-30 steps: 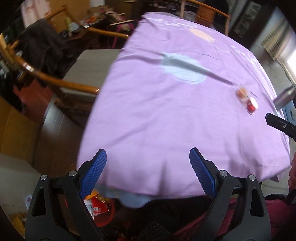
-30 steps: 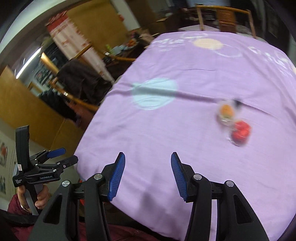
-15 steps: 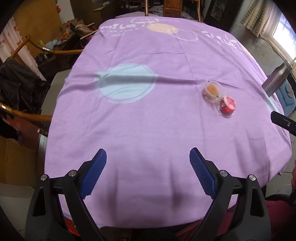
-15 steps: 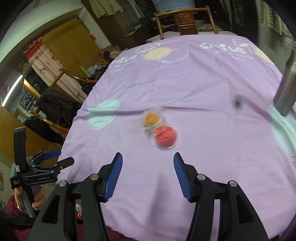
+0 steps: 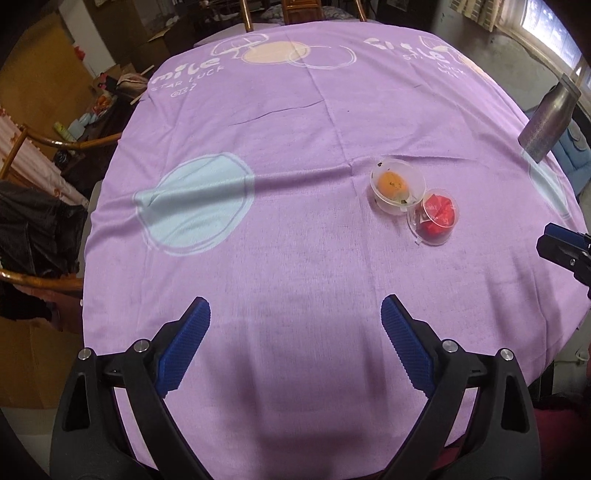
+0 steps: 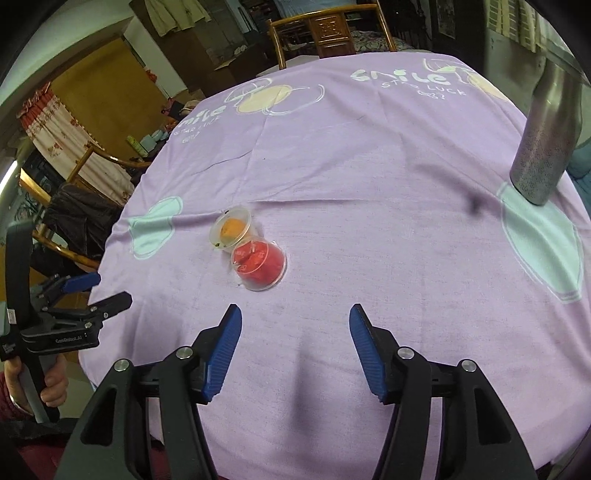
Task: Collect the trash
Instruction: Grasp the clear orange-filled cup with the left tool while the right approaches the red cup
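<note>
Two small clear plastic cups lie touching on the purple tablecloth. One cup holds something orange; the other holds crumpled red trash. My left gripper hangs open over the near cloth, left of and nearer than the cups, with nothing between its fingers. It also shows at the left edge of the right wrist view as the left gripper, held by a hand. My right gripper is close in front of the red cup; its jaws are opening and hold nothing.
A grey metal bottle stands at the table's right edge. Wooden chairs ring the table, one on the left draped with dark clothing. Cardboard and clutter fill the room to the left.
Both views swung right across the table, bringing the cups from the right side toward the middle and nearer. The right gripper's fingers have spread wider. The bottle came into view.
</note>
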`<state>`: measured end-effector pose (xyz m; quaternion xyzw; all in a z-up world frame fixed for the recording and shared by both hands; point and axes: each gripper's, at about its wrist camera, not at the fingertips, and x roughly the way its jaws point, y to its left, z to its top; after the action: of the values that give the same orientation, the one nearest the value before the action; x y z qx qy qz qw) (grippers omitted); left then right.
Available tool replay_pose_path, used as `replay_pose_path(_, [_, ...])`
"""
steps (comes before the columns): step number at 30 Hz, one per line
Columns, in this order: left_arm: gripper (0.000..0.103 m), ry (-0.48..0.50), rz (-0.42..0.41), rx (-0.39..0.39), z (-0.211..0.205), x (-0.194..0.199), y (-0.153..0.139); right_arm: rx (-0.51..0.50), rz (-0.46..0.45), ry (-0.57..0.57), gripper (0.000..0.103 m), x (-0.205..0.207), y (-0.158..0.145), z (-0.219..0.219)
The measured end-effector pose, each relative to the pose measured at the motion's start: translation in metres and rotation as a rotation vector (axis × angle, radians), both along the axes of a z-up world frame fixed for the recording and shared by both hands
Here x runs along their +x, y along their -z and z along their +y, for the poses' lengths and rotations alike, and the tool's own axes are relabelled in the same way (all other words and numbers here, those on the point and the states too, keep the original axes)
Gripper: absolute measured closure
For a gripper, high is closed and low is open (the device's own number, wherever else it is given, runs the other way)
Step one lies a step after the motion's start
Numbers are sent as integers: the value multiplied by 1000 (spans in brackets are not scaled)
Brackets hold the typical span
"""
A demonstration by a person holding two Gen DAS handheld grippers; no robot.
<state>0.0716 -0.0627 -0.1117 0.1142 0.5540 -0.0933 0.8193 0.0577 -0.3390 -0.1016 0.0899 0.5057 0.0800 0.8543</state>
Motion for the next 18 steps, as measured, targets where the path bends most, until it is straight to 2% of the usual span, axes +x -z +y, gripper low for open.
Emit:
replay_pose_path(5, [12,16,21,13,10,6,6,-14,10,15,38,11,4,13])
replay_pose_path(18, [12,-110,81,55,68,0,13,-90,56,-97,38,68,46,78])
